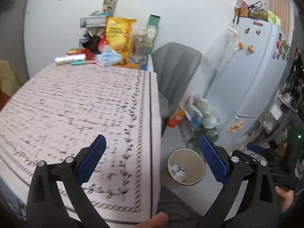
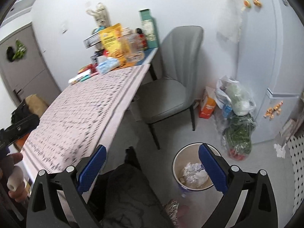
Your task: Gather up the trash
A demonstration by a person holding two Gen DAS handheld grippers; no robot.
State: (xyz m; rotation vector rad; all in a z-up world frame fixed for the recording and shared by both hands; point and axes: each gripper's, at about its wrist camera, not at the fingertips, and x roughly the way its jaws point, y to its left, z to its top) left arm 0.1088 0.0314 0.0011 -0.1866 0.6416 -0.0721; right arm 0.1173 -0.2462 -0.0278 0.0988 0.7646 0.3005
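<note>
- While both grippers are hanging above the table edge, the left gripper (image 1: 153, 156) is showing its jaws wide apart, nothing between them.
- Right gripper (image 2: 152, 166) jaws are likewise standing fully apart and empty.
- Crumpled paper trash (image 2: 194, 173) is lying inside the round bin (image 2: 177, 163) on the floor, beside the patterned tablecloth (image 1: 76, 104).
- Grey chair (image 2: 171, 87) is standing just past the bin.

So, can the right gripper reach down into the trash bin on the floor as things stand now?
Probably yes. The right gripper is open and empty, and the trash bin stands on the floor beside the table with its mouth uncovered. Nothing appears to block the way down.
</note>
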